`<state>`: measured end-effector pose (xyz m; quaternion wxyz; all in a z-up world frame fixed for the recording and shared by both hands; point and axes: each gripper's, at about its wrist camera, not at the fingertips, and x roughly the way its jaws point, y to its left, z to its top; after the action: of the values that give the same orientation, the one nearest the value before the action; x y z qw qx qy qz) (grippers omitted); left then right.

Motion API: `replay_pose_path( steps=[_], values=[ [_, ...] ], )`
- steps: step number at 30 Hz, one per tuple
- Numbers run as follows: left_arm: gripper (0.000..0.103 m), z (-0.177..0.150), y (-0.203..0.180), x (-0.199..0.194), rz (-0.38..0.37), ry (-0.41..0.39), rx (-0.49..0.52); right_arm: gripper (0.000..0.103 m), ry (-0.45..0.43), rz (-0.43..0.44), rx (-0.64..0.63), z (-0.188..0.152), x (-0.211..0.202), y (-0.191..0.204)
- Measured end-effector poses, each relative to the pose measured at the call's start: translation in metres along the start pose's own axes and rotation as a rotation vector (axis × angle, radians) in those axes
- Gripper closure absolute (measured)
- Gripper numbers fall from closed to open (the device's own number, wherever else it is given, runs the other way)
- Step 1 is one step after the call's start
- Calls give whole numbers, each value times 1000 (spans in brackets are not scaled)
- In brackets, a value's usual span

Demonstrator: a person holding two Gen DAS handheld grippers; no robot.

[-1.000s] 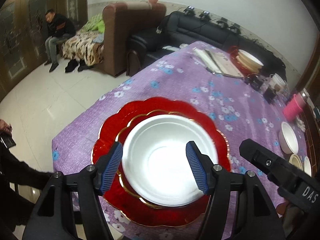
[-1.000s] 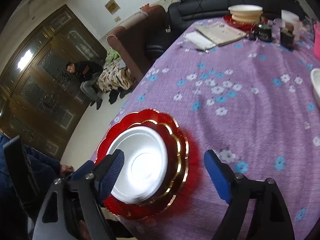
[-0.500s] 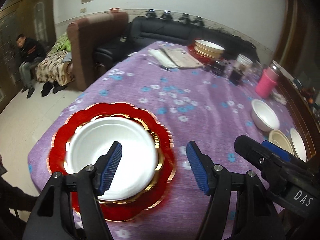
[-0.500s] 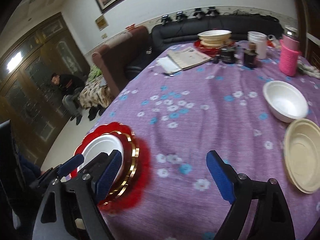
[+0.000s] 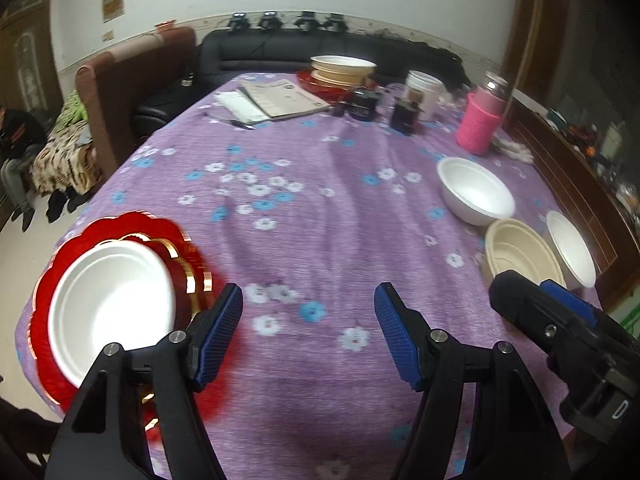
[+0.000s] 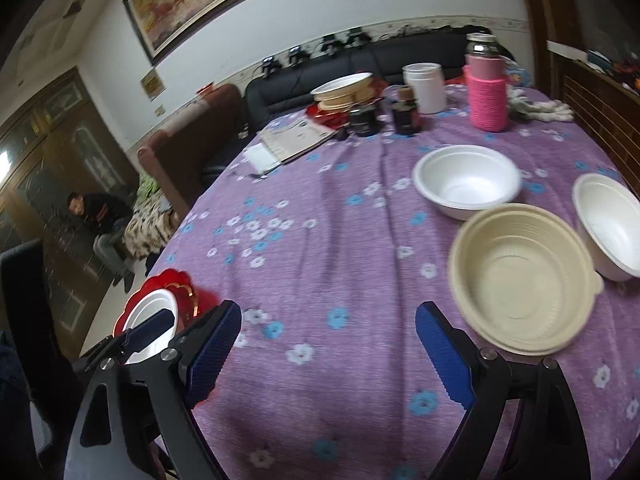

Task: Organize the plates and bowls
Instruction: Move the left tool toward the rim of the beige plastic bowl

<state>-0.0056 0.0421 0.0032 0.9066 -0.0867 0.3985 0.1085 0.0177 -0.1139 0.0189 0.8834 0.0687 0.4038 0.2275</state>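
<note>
A white bowl (image 5: 108,300) sits on stacked red scalloped plates (image 5: 60,384) at the table's near left corner; both show small in the right wrist view (image 6: 154,312). At the right stand a white bowl (image 5: 474,192), a beige bowl (image 5: 520,252) and another white bowl (image 5: 570,248); the right wrist view shows them as white (image 6: 466,184), beige (image 6: 520,276) and white (image 6: 608,224). My left gripper (image 5: 308,336) is open and empty over bare cloth. My right gripper (image 6: 328,352) is open and empty, left of the beige bowl.
The purple flowered tablecloth (image 5: 320,200) covers the table. At the far end are stacked bowls on a red plate (image 5: 342,70), papers (image 5: 276,100), dark jars (image 5: 404,116), a white cup (image 5: 424,88) and a pink-sleeved jar (image 5: 480,124). Sofas stand beyond.
Both grippers have swung right, away from the white bowl on the red plates, toward the bowls at the right. The left gripper's jaws have opened wider.
</note>
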Motion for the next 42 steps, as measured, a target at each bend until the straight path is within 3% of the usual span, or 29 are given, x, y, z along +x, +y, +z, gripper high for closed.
replay_pose_path(
  steps=[14, 33, 42],
  values=[
    [35, -4, -53, 9, -97, 22, 99, 12, -80, -135, 146, -12, -49, -74],
    [35, -3, -97, 25, -156, 68, 167, 12, -96, -203, 354, -24, -75, -155],
    [35, 6, -109, 38, -166, 101, 152, 12, -54, -111, 519, -25, -70, -199]
  ],
)
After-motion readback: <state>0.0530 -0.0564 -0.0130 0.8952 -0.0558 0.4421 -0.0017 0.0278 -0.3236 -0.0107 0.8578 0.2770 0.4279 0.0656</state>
